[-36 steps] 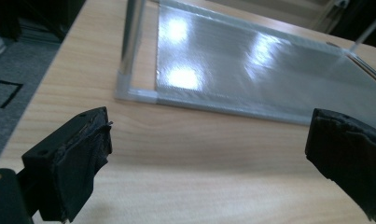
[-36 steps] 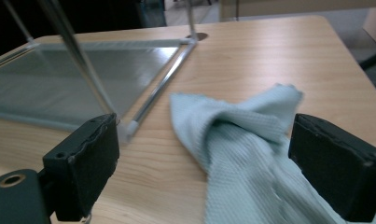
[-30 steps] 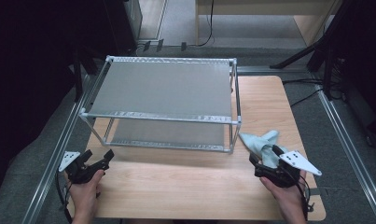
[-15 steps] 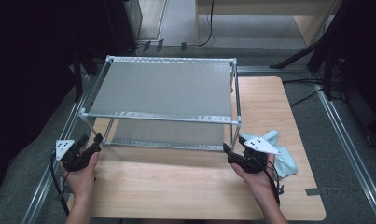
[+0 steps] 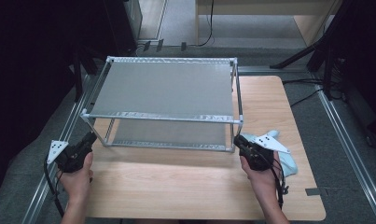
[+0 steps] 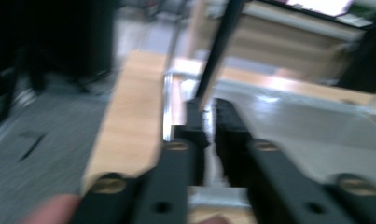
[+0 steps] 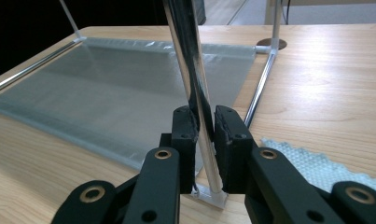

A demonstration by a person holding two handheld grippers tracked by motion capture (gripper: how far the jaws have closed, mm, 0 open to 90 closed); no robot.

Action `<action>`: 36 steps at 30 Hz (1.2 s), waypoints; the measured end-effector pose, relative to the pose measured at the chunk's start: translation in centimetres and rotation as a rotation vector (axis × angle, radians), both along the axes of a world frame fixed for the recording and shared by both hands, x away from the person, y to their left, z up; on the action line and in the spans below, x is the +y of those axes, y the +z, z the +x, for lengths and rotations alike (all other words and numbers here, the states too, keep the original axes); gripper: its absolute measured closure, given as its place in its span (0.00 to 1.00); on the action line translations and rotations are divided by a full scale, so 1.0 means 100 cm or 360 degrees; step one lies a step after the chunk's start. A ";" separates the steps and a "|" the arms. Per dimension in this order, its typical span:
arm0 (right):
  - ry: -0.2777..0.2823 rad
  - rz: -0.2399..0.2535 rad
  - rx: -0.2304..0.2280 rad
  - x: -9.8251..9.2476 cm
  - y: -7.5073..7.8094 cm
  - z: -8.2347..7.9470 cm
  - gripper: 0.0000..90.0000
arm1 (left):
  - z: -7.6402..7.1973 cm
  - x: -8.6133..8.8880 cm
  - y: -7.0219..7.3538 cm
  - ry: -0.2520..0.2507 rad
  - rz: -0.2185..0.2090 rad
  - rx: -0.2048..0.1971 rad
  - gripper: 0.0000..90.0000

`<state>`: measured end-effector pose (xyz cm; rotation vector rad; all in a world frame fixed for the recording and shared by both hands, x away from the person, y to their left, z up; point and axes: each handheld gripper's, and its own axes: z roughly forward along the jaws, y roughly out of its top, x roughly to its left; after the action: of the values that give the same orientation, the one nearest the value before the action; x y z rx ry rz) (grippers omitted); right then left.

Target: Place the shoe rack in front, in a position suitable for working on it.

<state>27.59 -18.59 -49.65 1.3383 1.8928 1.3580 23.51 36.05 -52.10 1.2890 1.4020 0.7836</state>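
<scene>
Between the pads of your right gripper (image 7: 205, 135), the front right post (image 7: 195, 84) of the two-tier wire shelf rack (image 5: 169, 88) is standing upright, and the jaws, having just been closing, are clamping it near its foot. Just behind that gripper, a pale blue cloth (image 5: 288, 163) is lying on the wooden table (image 5: 176, 186). Your left gripper (image 6: 209, 126), jaws also just drawn in, is gripping the rack's front left post (image 6: 220, 51).

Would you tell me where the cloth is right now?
In the high view the cloth lies on the table's right side, partly under the right tool, beside the rack's near right leg.
</scene>
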 end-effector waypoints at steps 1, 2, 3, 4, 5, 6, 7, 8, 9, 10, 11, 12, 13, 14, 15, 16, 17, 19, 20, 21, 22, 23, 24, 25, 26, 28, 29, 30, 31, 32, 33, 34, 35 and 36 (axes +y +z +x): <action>-0.0008 -0.0011 -0.0003 -0.001 0.000 0.000 0.88 | 0.002 -0.002 0.000 -0.0008 0.0020 0.0000 0.76; -0.0017 -0.0017 -0.0004 -0.002 0.000 0.000 0.88 | 0.004 -0.004 0.001 0.0009 0.0049 0.0017 0.71; -0.0027 -0.0022 -0.0003 -0.003 0.001 0.000 0.89 | 0.007 -0.006 0.002 0.0035 0.0057 0.0032 0.66; -0.0033 -0.0027 -0.0007 -0.004 0.001 0.000 0.89 | 0.010 -0.006 0.002 0.0047 0.0051 0.0035 0.63; -0.0030 -0.0033 -0.0008 -0.005 0.001 0.001 0.89 | 0.014 -0.007 0.003 0.0060 0.0053 0.0040 0.62; -0.0028 -0.0033 -0.0007 -0.006 0.001 0.001 0.89 | 0.017 -0.009 0.004 0.0070 0.0066 0.0050 0.63; -0.0024 -0.0036 -0.0010 -0.007 0.001 0.001 0.89 | 0.020 -0.011 0.005 0.0079 0.0083 0.0061 0.66; -0.0021 -0.0039 -0.0010 -0.007 0.001 0.001 0.89 | 0.022 -0.012 0.006 0.0074 0.0099 0.0061 0.75; -0.0025 -0.0042 -0.0012 -0.007 0.001 0.002 0.89 | 0.023 -0.014 0.007 0.0085 0.0121 0.0068 0.83; -0.0038 -0.0040 -0.0010 -0.007 0.001 0.002 0.89 | 0.024 -0.015 0.007 0.0080 0.0142 0.0075 0.87; -0.0049 -0.0032 -0.0010 -0.008 0.001 0.003 0.89 | 0.023 -0.015 0.008 0.0078 0.0159 0.0075 0.87; -0.0062 -0.0032 -0.0010 -0.007 0.001 0.005 0.89 | 0.023 -0.015 0.008 0.0078 0.0159 0.0075 0.88; -0.0062 -0.0032 -0.0010 -0.007 0.001 0.005 0.89 | 0.021 -0.016 0.007 0.0079 0.0172 0.0073 0.88; -0.0094 -0.0046 -0.0020 -0.004 0.001 0.010 0.90 | 0.017 -0.016 0.007 0.0086 0.0171 0.0066 0.88; -0.0106 -0.0054 -0.0022 -0.002 0.001 0.013 0.90 | 0.010 -0.016 0.006 0.0089 0.0172 0.0053 0.88; -0.0118 -0.0061 -0.0024 0.000 0.001 0.018 0.90 | 0.005 -0.016 0.005 0.0072 0.0171 0.0049 0.88; -0.0135 -0.0056 -0.0016 0.002 0.002 0.024 0.90 | 0.000 -0.015 0.005 0.0049 0.0169 0.0039 0.88; -0.0170 -0.0051 -0.0006 0.006 0.002 0.041 0.90 | -0.010 -0.014 0.004 0.0007 0.0188 0.0033 0.88; -0.0186 -0.0056 -0.0003 0.009 0.003 0.050 0.90 | -0.015 -0.014 0.004 -0.0008 0.0185 0.0034 0.89; -0.0203 -0.0064 -0.0017 0.013 0.002 0.060 0.90 | -0.020 -0.014 0.004 -0.0022 0.0175 0.0036 0.89; -0.0216 -0.0069 -0.0035 0.017 0.000 0.071 0.90 | -0.025 -0.016 0.004 -0.0028 0.0166 0.0033 0.88; -0.0216 -0.0069 -0.0035 0.017 0.000 0.071 0.90 | -0.025 -0.016 0.004 -0.0028 0.0166 0.0033 0.88; -0.0229 -0.0081 -0.0049 0.022 0.000 0.082 0.90 | -0.030 -0.018 0.004 -0.0043 0.0160 0.0035 0.88; -0.0246 -0.0102 -0.0059 0.027 0.000 0.093 0.91 | -0.034 -0.021 0.003 -0.0056 0.0145 0.0029 0.88; -0.0277 -0.0115 -0.0054 0.034 0.001 0.116 0.91 | -0.042 -0.030 0.003 -0.0064 0.0144 0.0022 0.88; -0.0271 -0.0054 -0.0028 0.035 0.001 0.134 0.87 | -0.049 -0.039 0.003 -0.0069 0.0134 0.0017 0.88; -0.0308 -0.0049 -0.0043 0.034 0.002 0.137 0.80 | -0.051 -0.044 0.002 -0.0072 0.0142 0.0014 0.88; -0.0375 -0.0041 -0.0067 0.033 0.005 0.136 0.72 | -0.052 -0.050 0.002 -0.0077 0.0144 0.0006 0.88; -0.0424 0.0001 -0.0081 0.031 0.007 0.132 0.63 | -0.053 -0.055 0.001 -0.0091 0.0151 -0.0009 0.88; -0.0447 0.0045 -0.0094 0.029 0.009 0.127 0.60 | -0.054 -0.059 0.000 -0.0116 0.0147 -0.0024 0.88; -0.0446 0.0034 -0.0117 0.028 0.010 0.120 0.57 | -0.053 -0.064 -0.001 -0.0143 0.0134 -0.0036 0.88; -0.0438 -0.0003 -0.0133 0.028 0.011 0.112 0.55 | -0.053 -0.068 -0.001 -0.0169 0.0142 -0.0039 0.88; -0.0412 -0.0032 -0.0152 0.028 0.012 0.104 0.52 | -0.053 -0.068 -0.001 -0.0169 0.0142 -0.0039 0.88; -0.0364 -0.0027 -0.0155 0.027 0.013 0.096 0.48 | -0.052 -0.080 -0.001 -0.0219 0.0143 -0.0042 0.88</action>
<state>37.20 -15.86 -48.32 1.4056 1.6288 1.2648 18.31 28.07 -52.17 1.4234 1.2548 0.7743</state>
